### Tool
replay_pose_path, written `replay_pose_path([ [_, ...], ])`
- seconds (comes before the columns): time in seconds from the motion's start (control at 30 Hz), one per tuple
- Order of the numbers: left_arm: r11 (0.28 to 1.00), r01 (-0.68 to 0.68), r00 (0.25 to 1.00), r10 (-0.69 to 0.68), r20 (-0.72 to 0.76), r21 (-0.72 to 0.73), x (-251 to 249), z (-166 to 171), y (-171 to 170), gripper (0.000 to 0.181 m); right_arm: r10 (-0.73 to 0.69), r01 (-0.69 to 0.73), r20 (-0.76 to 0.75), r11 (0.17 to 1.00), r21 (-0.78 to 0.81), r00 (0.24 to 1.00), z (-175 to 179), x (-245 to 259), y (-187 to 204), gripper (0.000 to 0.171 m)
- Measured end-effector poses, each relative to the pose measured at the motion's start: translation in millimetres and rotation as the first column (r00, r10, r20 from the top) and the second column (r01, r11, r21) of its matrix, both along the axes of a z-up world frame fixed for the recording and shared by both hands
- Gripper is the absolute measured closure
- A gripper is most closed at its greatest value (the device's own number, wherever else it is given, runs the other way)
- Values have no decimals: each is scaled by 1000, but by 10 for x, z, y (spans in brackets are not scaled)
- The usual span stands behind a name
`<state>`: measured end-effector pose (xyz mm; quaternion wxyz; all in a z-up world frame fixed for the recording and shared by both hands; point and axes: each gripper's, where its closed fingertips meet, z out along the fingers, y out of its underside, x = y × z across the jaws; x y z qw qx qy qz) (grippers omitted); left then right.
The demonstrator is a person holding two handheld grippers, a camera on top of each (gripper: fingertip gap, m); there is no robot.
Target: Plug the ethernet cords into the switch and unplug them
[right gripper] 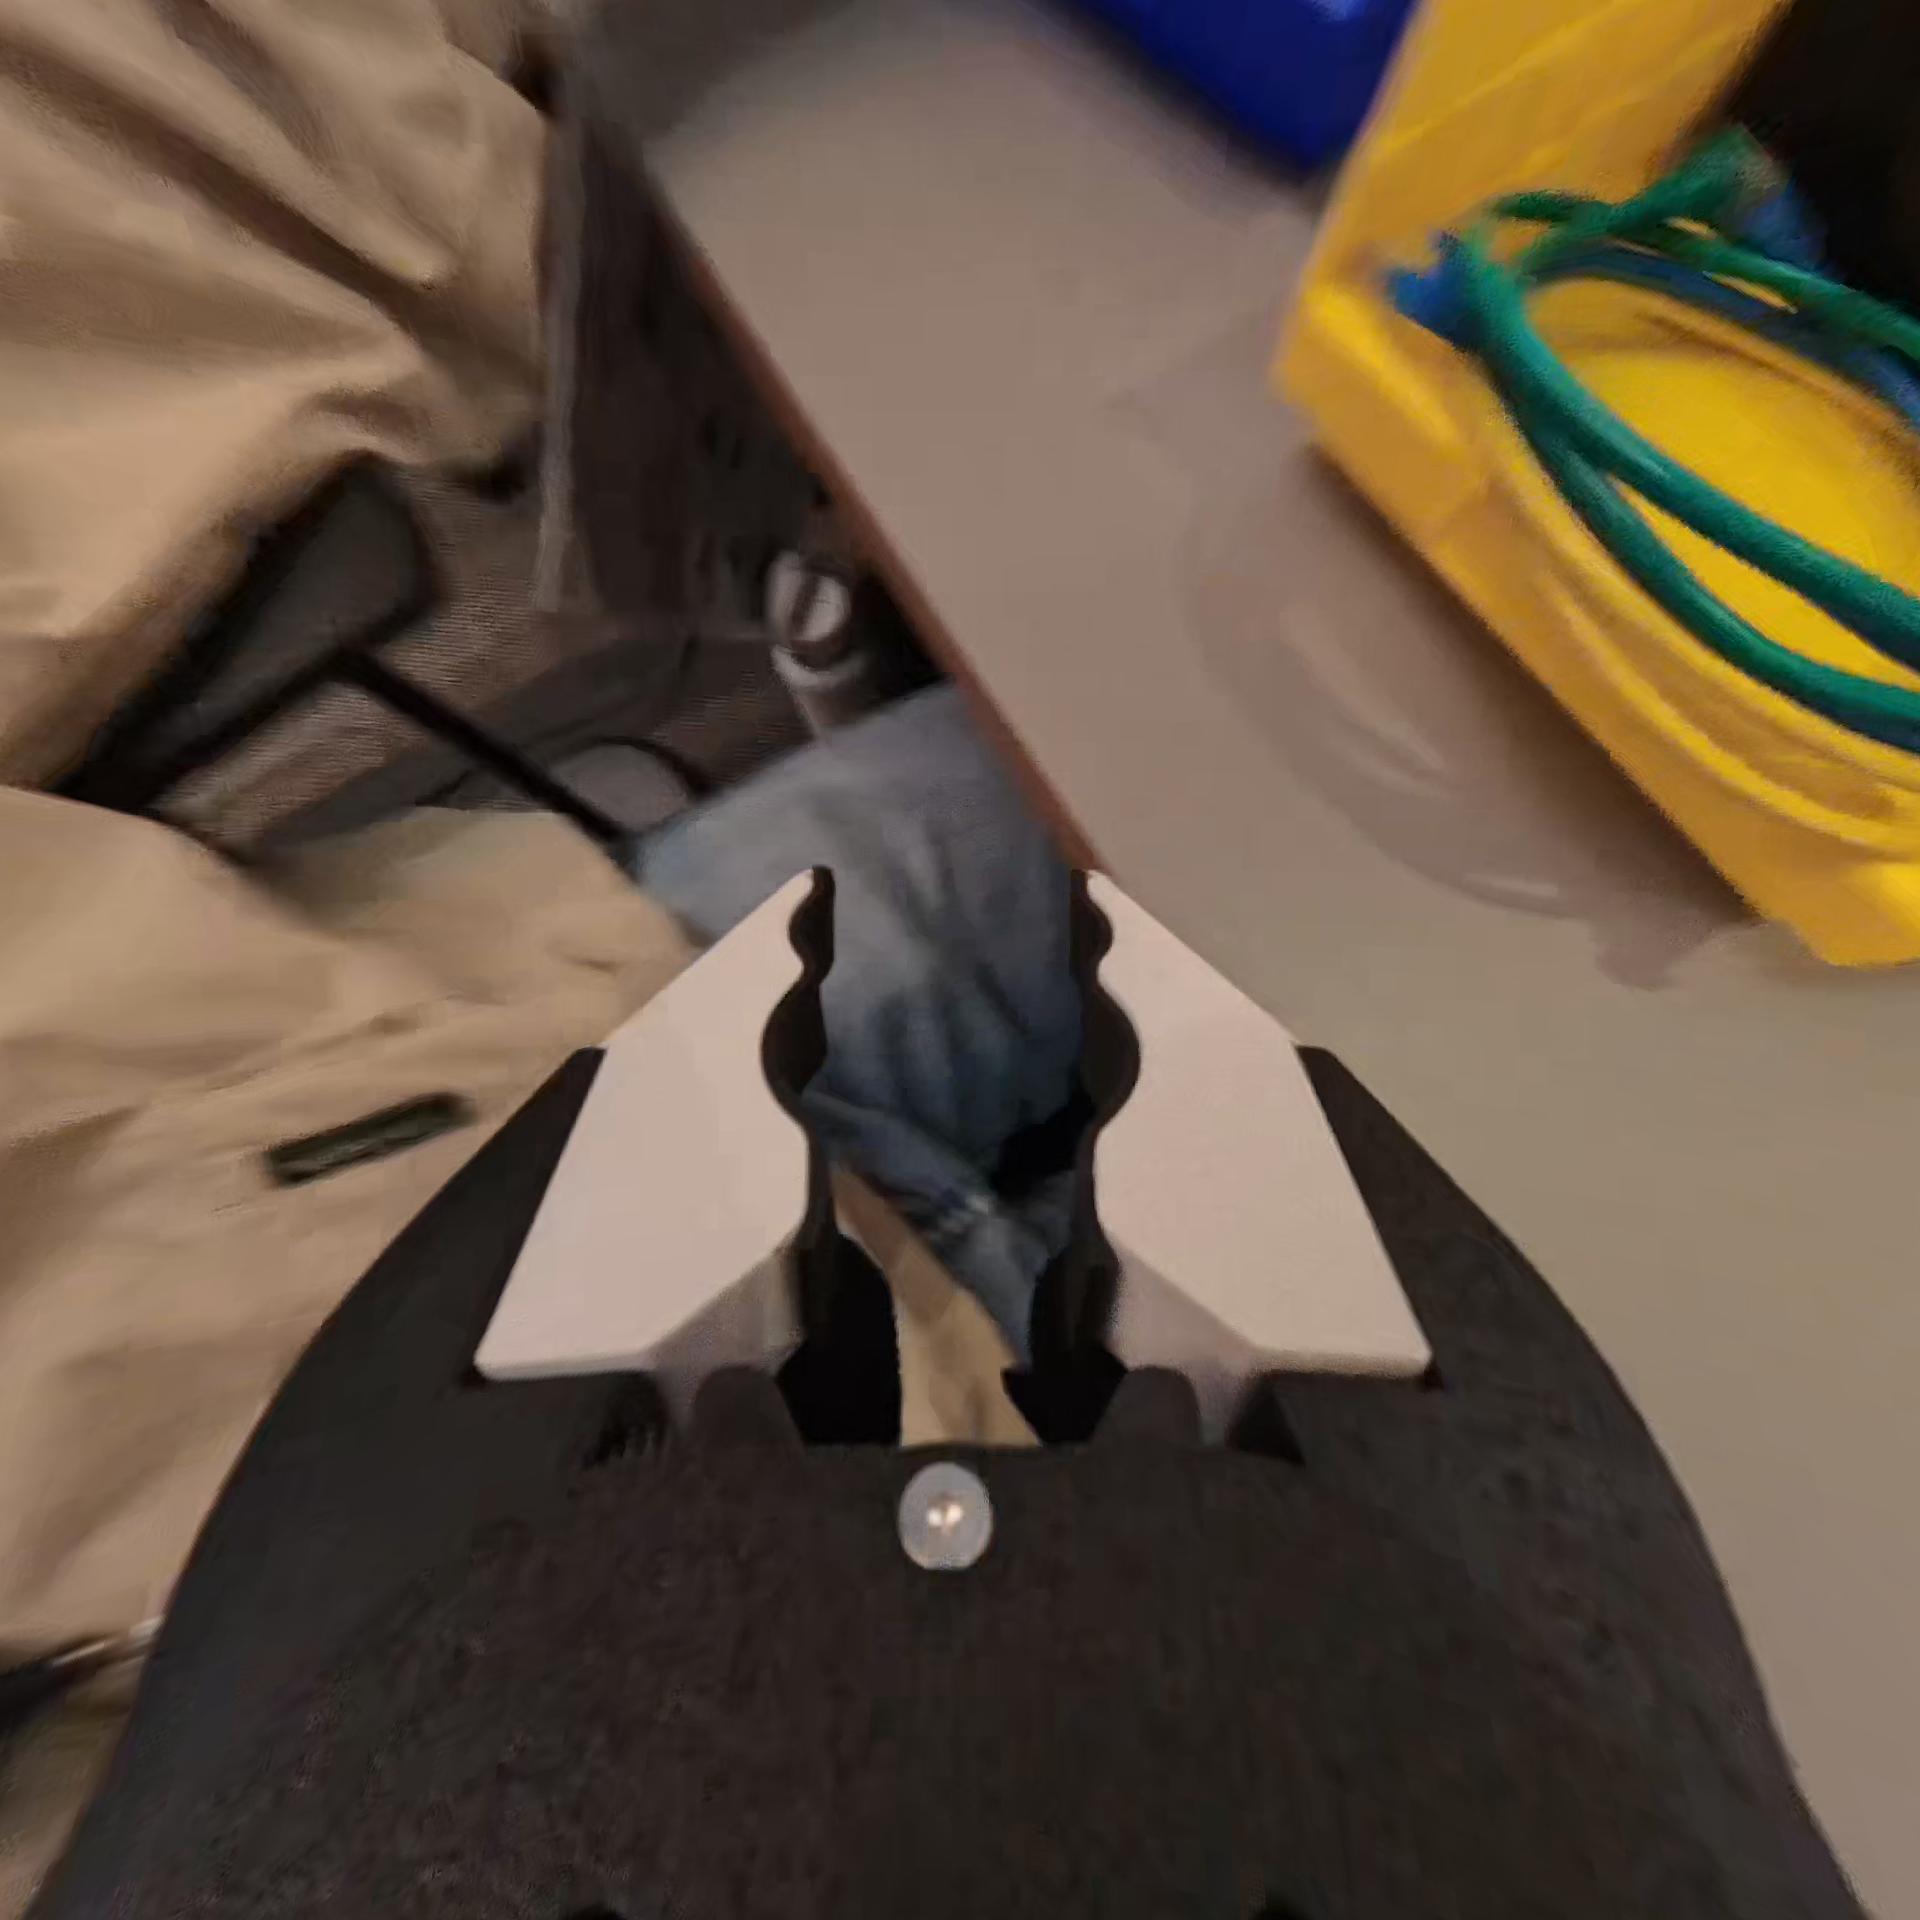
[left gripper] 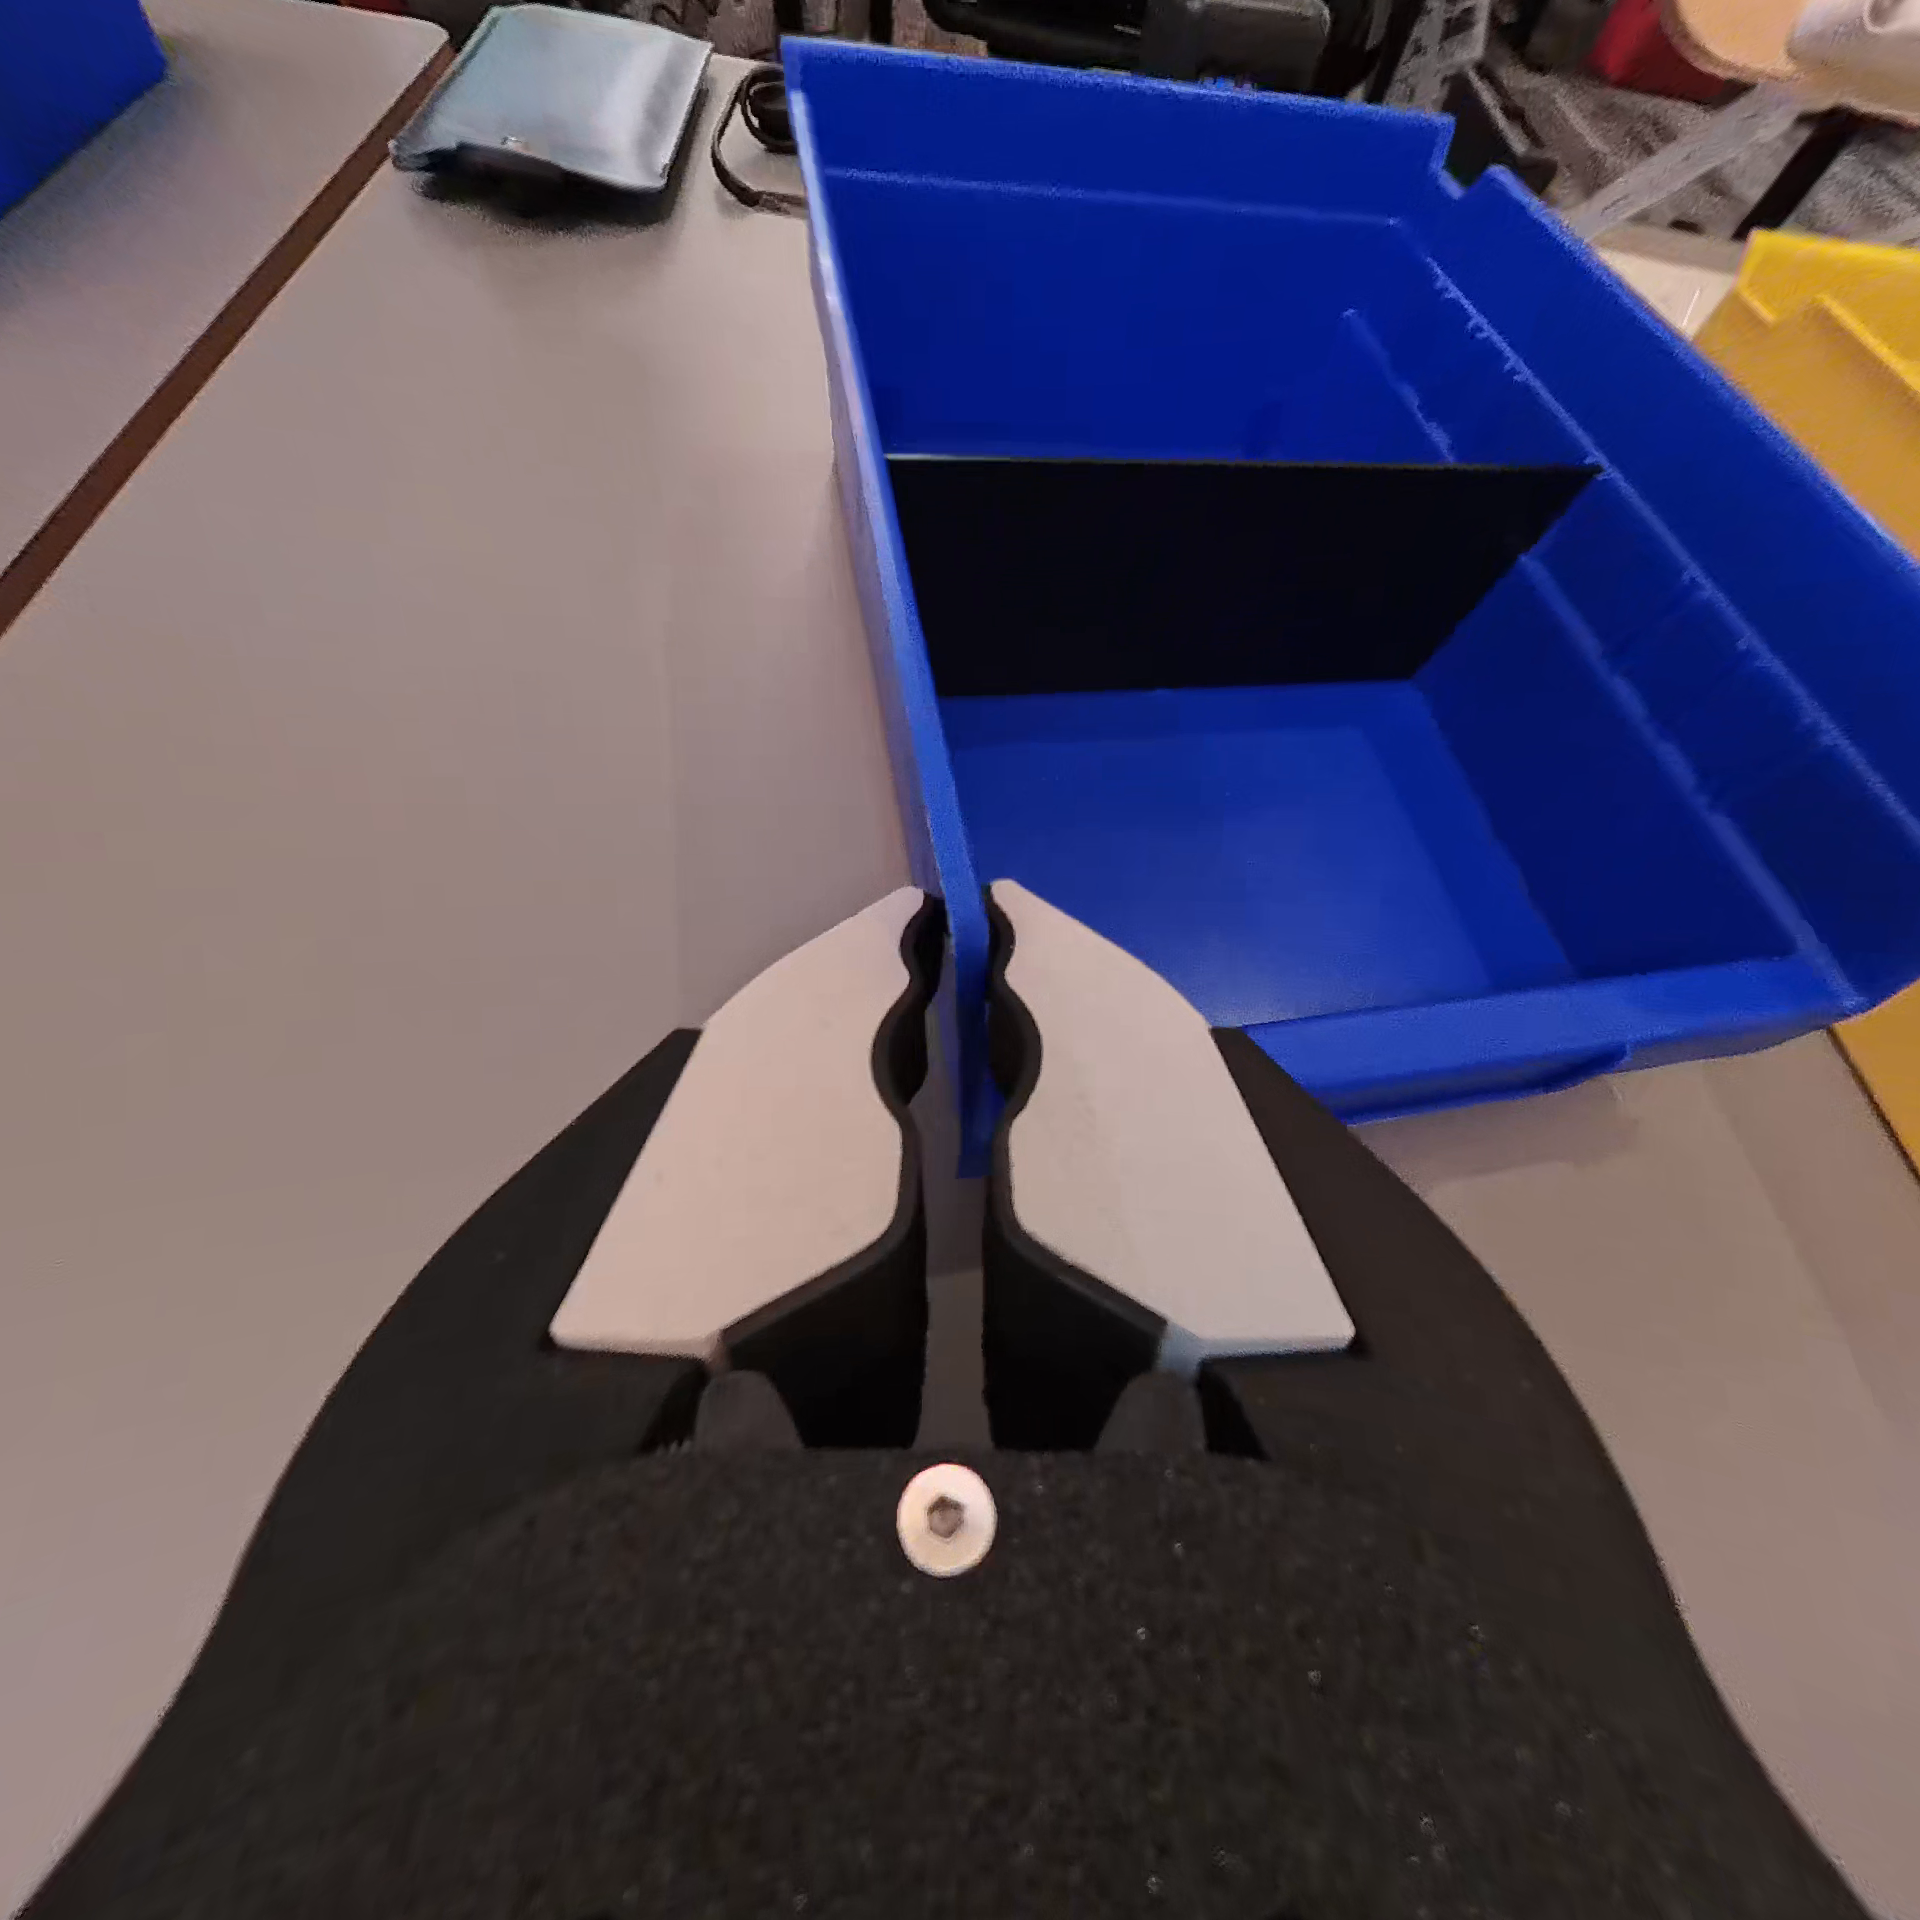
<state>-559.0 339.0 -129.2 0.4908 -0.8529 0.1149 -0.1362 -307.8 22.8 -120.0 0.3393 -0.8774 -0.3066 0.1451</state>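
Blue plastic fills the left wrist view: a large rectangular blue plastic storage bin [left gripper: 1351, 727] sits on a pale grey surface [left gripper: 468, 675], split across its middle by a black divider panel [left gripper: 1195, 571], and both compartments look bare. The left hand-held gripper [left gripper: 961, 914] is clamped onto the near left wall of this bin, one pale finger [left gripper: 769, 1122] outside and the other inside. Farther back on the surface lie a dark flat pouch [left gripper: 561, 114] and a black strap [left gripper: 748, 135], and a yellow plastic bin [left gripper: 1829, 343] stands just right of the blue one. In the blurred right wrist view, the right hand-held gripper [right gripper: 951, 883] hangs at the surface's edge with its fingers parted and nothing between them, above beige and blue fabric. Green and blue ethernet cords [right gripper: 1662, 436] lie coiled in the yellow bin, well apart from it. No switch is visible.
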Motion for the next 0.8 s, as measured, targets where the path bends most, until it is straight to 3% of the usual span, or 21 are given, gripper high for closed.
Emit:
replay_pose_path([
  [0.07,1000,-12,999,13,-33,11,-44,-2,-237,176,55,-51,-114,998,35,992,298,-358,-49,126],
  [0.17,999,-29,996,31,-78,25,-87,-3,-591,176,-28,71,-175,967,244,984,508,-586,414,125],
  [0.3,999,-24,999,25,-37,37,-60,-6,-1029,175,-199,246,-154,876,415,968,237,-698,1157,124],
  [0.47,998,-46,999,46,15,39,-85,-20,-1474,174,-398,412,-133,791,452,908,-184,-733,1582,121],
  [0.53,998,-46,999,46,-6,52,-78,-21,-1605,174,-389,427,-178,785,450,904,-188,-799,1596,141],
  [0.7,987,-97,987,112,-113,130,-143,48,-1788,174,-387,428,-185,778,460,903,-38,-754,1628,167],
  [0.8,970,-128,976,160,-148,209,-154,260,-1868,174,-361,418,-212,774,475,908,186,-776,1623,168],
])
